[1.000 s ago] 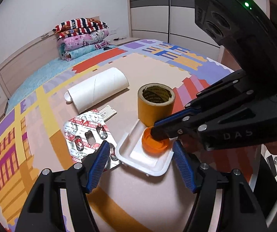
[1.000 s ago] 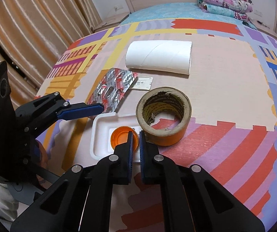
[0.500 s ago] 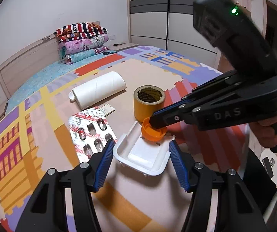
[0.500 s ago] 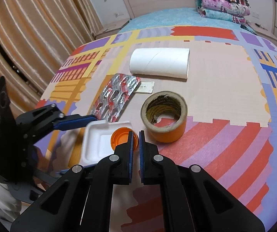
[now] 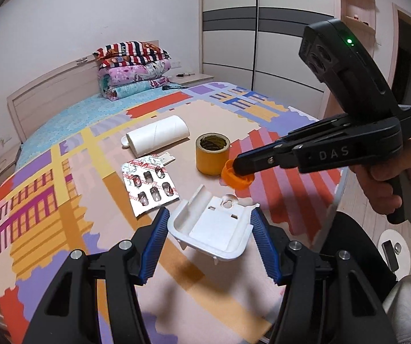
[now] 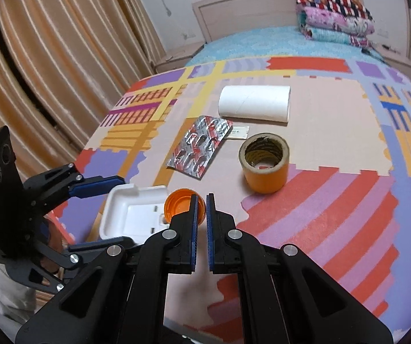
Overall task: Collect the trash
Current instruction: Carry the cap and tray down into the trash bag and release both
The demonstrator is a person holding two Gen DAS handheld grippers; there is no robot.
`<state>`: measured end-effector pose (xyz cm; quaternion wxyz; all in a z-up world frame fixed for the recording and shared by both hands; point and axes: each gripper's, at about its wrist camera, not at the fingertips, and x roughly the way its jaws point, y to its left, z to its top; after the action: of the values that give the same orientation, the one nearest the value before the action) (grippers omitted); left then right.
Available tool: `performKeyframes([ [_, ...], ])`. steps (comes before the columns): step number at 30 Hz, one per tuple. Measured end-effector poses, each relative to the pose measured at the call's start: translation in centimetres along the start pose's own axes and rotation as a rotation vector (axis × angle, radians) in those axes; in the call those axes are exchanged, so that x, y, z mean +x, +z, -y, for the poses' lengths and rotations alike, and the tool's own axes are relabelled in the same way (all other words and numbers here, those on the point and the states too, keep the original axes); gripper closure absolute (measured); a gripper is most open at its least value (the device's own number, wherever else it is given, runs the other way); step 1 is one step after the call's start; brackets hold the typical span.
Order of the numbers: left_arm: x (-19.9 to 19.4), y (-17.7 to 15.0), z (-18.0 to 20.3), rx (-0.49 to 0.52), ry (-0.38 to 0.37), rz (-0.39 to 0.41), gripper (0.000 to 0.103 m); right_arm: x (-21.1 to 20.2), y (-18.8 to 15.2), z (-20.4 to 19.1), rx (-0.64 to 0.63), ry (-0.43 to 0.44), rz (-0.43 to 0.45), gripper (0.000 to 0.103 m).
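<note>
We had the left gripper [image 5: 208, 240] with its jaws about half open, clamped across the white moulded plastic tray [image 5: 215, 229], lifted clear of the patchwork play mat [image 5: 62, 200]; the right gripper [image 6: 201, 206] had its jaws nearly shut, pinching the rim of the orange plastic bottle cap [image 6: 178, 205]; we judged it best to keep the tray level and both grips firm; the silver blister pack [image 6: 199, 150] and yellow tape roll [image 6: 264, 166] lay uncollected.

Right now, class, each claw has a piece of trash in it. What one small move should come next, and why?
Probably carry both pieces away together to wherever the trash goes; no bin shows in either view. The left claw grips the white plastic tray, already off the mat, and the right claw pinches the orange cap by its rim. The pill pack, tape roll and paper roll wait.
</note>
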<state>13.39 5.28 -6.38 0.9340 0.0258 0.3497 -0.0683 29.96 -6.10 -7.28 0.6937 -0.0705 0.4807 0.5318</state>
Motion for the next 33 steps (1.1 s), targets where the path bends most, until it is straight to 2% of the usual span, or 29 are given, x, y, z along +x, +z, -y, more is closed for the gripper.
performKeyframes([
  [3, -1.8, -0.6, 0.6, -0.038, -0.010, 0.026, 0.046, -0.6, -0.7, 0.1, 0.022, 0.031, 0.003, 0.097],
  [9, -4.5, -1.9, 2.5, -0.041, -0.001, 0.050, 0.046, -1.7, -2.7, -0.4, 0.016, 0.041, -0.002, 0.097],
  [17, -6.9, -4.8, 5.4, -0.049, -0.002, 0.052, 0.046, -2.5, -7.4, -1.5, -0.005, 0.038, -0.041, 0.097],
  [23, -6.9, -7.8, 7.1, -0.077, -0.027, 0.010, 0.046, -2.1, -11.2, -2.5, -0.035, 0.066, -0.118, 0.097],
  [26, -6.4, -9.2, 7.7, -0.085, -0.035, -0.012, 0.046, -1.6, -13.2, -2.6, -0.050, 0.054, -0.159, 0.097],
  [33, -4.1, -12.4, 9.1, -0.106, -0.070, -0.094, 0.046, 0.0, -17.3, -1.7, -0.017, 0.053, -0.248, 0.097],
])
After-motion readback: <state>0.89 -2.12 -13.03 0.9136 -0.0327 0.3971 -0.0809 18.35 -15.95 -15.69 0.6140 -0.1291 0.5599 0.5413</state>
